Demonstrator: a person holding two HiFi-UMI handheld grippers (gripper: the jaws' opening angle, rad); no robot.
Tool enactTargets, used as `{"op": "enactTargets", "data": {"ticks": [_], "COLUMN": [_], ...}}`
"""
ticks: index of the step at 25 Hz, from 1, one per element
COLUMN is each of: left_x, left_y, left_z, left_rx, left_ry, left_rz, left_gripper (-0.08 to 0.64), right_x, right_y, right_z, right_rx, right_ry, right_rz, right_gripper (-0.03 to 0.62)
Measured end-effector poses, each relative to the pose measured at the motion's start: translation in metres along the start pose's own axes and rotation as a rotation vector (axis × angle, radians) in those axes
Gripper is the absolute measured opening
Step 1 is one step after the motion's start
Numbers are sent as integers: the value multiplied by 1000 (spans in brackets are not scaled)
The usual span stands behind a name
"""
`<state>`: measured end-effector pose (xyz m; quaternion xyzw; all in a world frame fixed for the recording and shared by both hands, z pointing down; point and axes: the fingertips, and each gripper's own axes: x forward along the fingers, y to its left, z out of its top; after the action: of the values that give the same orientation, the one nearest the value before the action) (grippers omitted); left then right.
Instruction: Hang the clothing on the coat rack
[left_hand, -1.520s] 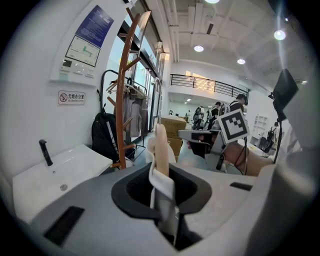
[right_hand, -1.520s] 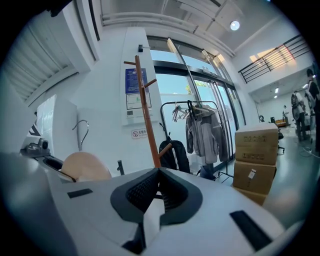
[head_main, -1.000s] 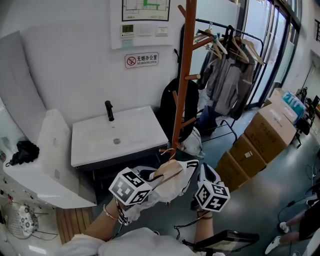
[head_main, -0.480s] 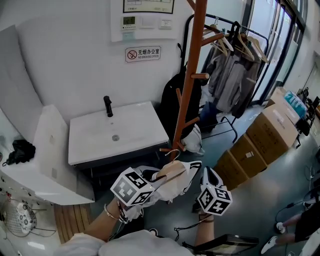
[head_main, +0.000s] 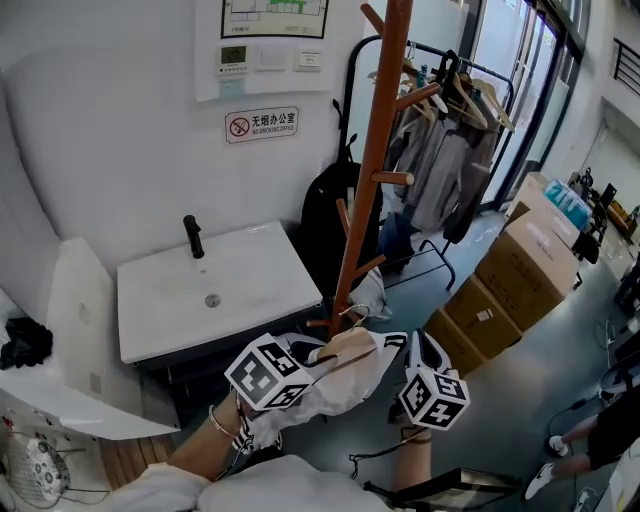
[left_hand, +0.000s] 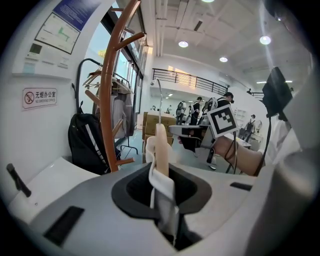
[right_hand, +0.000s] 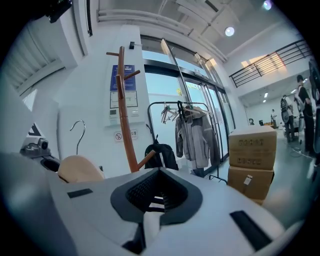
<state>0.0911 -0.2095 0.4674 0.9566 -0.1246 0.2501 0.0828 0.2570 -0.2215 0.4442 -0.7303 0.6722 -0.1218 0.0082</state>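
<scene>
The wooden coat rack (head_main: 375, 160) rises in front of me with pegs at several heights. My left gripper (head_main: 305, 362) is shut on a wooden hanger (left_hand: 161, 145) wrapped in the white garment (head_main: 350, 372). The hanger's metal hook (left_hand: 159, 100) points up, right of the coat rack (left_hand: 107, 100). My right gripper (head_main: 412, 352) is shut on a fold of the white garment (right_hand: 150, 222), beside the left. In the right gripper view the hanger (right_hand: 77, 169) shows at the left, before the coat rack (right_hand: 127, 125). The hook (head_main: 350, 309) sits low by the rack's bottom pegs.
A white sink (head_main: 210, 290) with a black tap stands left of the rack. A black backpack (head_main: 320, 230) leans behind the pole. A clothes rail with grey garments (head_main: 440, 160) and stacked cardboard boxes (head_main: 520, 270) fill the right. Someone's legs (head_main: 590, 440) show at the lower right.
In the head view the sink and rack have slid left and the rack looks nearer. Both grippers keep the same hold on hanger and garment.
</scene>
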Motion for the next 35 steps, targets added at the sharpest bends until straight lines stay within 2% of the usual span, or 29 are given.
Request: {"op": "enactTargets", "data": {"ticks": [15,28,35], "left_x": [18,12,16], "left_y": [42,72,75], "left_z": [24,32,30], "left_rx": [125,189,204], "left_ry": [31,44,46], "left_rz": [-174,-318,-336], "left_gripper": [64,64,64], "right_x": [39,49,55], "right_y": [-8,0,5], "right_z": [30,48,44], "right_rx": [-19,-43,-69], "right_ry": [-42,-66,-44], "right_rz": [-120,-220,-217], "right_gripper": [22,21,23]}}
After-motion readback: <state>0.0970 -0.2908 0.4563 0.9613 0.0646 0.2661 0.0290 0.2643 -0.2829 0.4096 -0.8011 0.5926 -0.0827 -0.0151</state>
